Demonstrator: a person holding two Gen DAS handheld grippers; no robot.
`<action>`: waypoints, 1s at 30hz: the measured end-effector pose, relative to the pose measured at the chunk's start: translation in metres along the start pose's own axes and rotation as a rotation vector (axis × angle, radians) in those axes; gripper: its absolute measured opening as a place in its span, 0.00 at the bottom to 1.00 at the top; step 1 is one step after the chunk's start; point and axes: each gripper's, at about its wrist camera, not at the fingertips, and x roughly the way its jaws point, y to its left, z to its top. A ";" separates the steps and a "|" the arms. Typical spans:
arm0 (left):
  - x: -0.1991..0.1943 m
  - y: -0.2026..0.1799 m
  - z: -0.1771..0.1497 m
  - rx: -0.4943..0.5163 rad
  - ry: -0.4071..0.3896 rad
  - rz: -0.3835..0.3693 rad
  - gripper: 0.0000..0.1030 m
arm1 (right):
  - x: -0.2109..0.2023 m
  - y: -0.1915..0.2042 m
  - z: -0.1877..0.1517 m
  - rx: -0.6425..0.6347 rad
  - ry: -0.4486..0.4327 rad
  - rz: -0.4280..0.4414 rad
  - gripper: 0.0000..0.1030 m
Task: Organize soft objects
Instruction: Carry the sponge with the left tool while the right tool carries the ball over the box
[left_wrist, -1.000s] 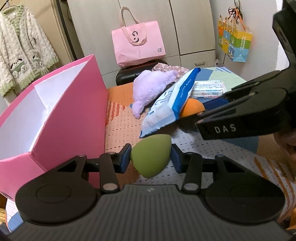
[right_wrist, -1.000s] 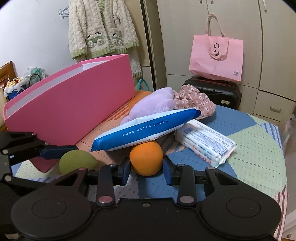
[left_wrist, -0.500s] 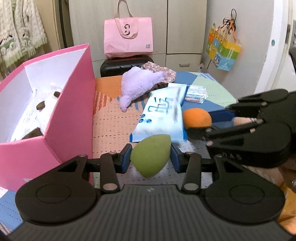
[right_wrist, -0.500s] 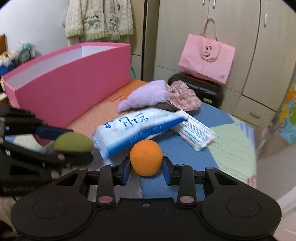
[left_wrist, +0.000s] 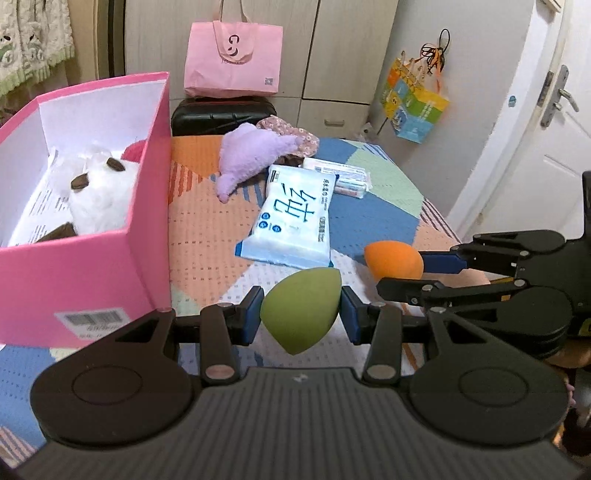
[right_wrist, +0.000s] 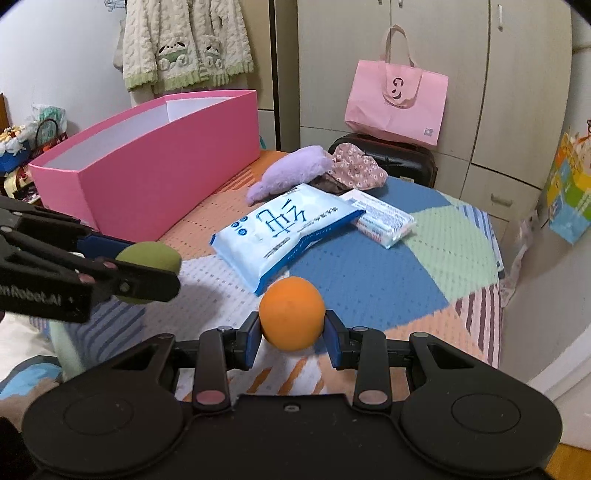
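My left hand-held gripper (left_wrist: 301, 314) pinches a matte green teardrop sponge (left_wrist: 301, 308); my right hand-held gripper (right_wrist: 291, 336) squeezes a smooth orange sponge (right_wrist: 291, 317) above the knitted blanket (right_wrist: 369, 273).

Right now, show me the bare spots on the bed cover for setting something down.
Bare orange cover lies between the pink box and the wipes pack. The blue and green cover beyond the tissue pack is bare too. It is crowded at the far end, where the purple plush, flowered cloth and both packs bunch together.
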 end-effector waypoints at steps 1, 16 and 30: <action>-0.003 0.001 -0.001 -0.001 0.004 -0.005 0.42 | -0.002 0.001 -0.001 0.005 0.001 0.004 0.40; -0.069 0.023 -0.005 -0.032 -0.036 -0.056 0.42 | -0.061 0.056 0.008 -0.041 -0.079 0.136 0.40; -0.110 0.065 0.016 -0.052 0.036 -0.211 0.42 | -0.083 0.096 0.053 -0.228 -0.121 0.163 0.40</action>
